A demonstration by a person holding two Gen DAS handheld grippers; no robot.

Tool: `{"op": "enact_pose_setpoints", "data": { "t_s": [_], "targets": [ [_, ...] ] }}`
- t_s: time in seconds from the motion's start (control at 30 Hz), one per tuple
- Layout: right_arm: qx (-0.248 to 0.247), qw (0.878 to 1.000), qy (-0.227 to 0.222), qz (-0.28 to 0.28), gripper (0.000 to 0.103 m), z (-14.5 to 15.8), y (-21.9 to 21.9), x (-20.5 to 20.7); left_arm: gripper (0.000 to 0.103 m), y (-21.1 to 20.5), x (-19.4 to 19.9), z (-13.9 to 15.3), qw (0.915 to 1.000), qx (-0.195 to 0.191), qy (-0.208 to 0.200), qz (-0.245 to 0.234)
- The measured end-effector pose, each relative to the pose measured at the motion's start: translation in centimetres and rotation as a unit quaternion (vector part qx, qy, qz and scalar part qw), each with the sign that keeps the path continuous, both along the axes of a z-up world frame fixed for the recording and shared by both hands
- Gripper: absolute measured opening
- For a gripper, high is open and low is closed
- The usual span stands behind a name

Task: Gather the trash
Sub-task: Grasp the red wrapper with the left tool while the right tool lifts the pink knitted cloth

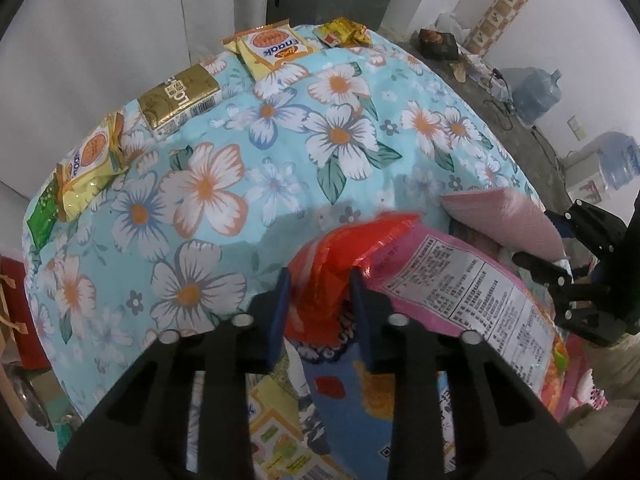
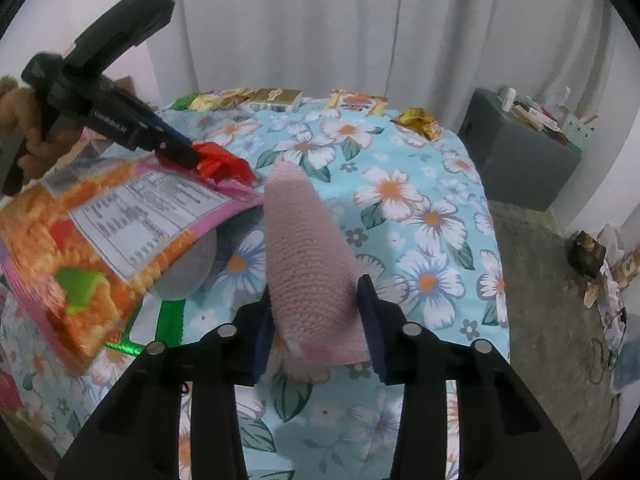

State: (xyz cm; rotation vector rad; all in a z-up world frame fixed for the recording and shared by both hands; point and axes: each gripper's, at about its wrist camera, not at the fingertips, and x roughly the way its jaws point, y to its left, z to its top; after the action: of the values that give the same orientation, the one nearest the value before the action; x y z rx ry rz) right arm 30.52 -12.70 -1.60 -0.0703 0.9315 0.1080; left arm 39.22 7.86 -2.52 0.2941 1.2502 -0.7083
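My left gripper (image 1: pixel 320 280) is shut on a crumpled red wrapper (image 1: pixel 336 256) and holds it above a large pink and orange snack bag (image 1: pixel 472 292). The same wrapper (image 2: pixel 222 164) and bag (image 2: pixel 120 220) show at the left of the right wrist view, under the left gripper (image 2: pixel 192 156). My right gripper (image 2: pixel 316 300) is shut on a pink foam sheet (image 2: pixel 308 248), which stands up between its fingers. The foam sheet (image 1: pixel 508 220) and right gripper (image 1: pixel 560 280) show at the right of the left wrist view. All are over a floral cloth (image 1: pixel 240 184).
Along the cloth's far edge lie yellow snack packets (image 1: pixel 272 50) (image 1: pixel 92 164), a gold packet (image 1: pixel 180 98), a crumpled gold wrapper (image 1: pixel 344 32) and a green packet (image 1: pixel 44 216). A grey cabinet (image 2: pixel 524 152) and water jugs (image 1: pixel 536 92) stand on the floor to the right.
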Motion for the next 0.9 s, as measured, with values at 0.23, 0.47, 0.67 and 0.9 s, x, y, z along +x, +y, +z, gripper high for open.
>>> {"op": "enact_pose_setpoints", "data": {
  "t_s": [0.23,0.47,0.67,0.9],
  "targets": [
    [0.017,1.000,-0.010,-0.021,0.033,0.7,-1.2,-0.2,0.014,0.0,-0.3,1.1,0.9997,-0.011,-0.020,-0.002],
    [0.028,0.999,-0.022,-0.036,0.032,1.7,-2.1,-0.6,0.012,0.3,-0.8,2.6,0.9989,-0.021,-0.042,0.002],
    [0.035,0.998,-0.034,-0.046,0.031,2.7,-2.7,-0.9,0.012,0.7,-1.4,4.1,0.9977,-0.029,-0.062,0.007],
    [0.040,0.997,-0.049,-0.054,0.031,4.0,-3.0,-1.5,0.012,1.6,-2.3,6.1,0.9958,-0.041,-0.080,0.016]
  ]
}}
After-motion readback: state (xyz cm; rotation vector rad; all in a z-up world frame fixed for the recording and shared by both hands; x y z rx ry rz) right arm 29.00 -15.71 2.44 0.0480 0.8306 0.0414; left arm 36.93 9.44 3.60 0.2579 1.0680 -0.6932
